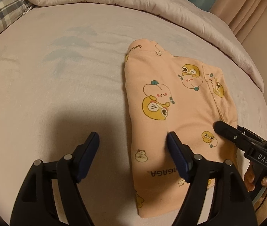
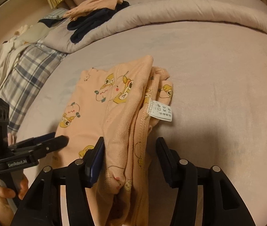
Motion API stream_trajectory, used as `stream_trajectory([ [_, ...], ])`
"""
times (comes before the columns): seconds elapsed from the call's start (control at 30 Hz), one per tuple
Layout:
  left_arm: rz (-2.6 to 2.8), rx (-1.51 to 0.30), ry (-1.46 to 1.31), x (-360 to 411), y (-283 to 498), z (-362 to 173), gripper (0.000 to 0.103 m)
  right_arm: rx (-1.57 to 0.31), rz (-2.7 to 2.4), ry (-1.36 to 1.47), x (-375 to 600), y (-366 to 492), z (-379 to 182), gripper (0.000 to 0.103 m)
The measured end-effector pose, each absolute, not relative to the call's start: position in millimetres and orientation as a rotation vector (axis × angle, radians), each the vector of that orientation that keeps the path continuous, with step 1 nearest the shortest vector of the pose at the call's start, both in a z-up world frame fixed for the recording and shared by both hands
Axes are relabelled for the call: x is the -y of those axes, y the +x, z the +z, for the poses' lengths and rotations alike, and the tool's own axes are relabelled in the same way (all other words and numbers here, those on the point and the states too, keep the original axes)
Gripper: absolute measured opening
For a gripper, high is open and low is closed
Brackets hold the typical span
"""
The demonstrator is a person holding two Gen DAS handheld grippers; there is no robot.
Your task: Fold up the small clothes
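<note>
Tilting steeply down, both grippers (image 1: 133,139) (image 2: 130,146) hover open-jawed over the folded garment (image 1: 171,103).

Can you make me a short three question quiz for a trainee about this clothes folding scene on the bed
1. True or false: the peach cartoon-print garment lies folded on the bedsheet.
2. Which gripper has a raised ridge of the garment between its open jaws? A) left gripper B) right gripper
3. Fill in: a white ____ sticks out of the garment's side.

Key: 1 true. 2 B; the left gripper straddles the garment's edge, one finger on the sheet. 3 care label.
</note>
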State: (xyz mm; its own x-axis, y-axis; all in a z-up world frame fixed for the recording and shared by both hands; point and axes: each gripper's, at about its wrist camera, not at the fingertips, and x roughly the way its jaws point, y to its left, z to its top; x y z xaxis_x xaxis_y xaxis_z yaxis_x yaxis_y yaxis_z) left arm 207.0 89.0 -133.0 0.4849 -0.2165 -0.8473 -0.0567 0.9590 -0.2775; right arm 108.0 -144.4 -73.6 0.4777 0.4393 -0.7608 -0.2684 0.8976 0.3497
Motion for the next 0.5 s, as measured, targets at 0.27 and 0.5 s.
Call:
stream_trajectory([
  [0.27,-0.074,-1.062,-0.264,-88,190,-129,0.075,-0.976,0.433,0.126,141,93,-67,0.053],
  [0.5,-0.065,-1.075,-0.256,-86,179,-131,0.075,-0.992,0.43,0.08,139,85,-69,0.053],
])
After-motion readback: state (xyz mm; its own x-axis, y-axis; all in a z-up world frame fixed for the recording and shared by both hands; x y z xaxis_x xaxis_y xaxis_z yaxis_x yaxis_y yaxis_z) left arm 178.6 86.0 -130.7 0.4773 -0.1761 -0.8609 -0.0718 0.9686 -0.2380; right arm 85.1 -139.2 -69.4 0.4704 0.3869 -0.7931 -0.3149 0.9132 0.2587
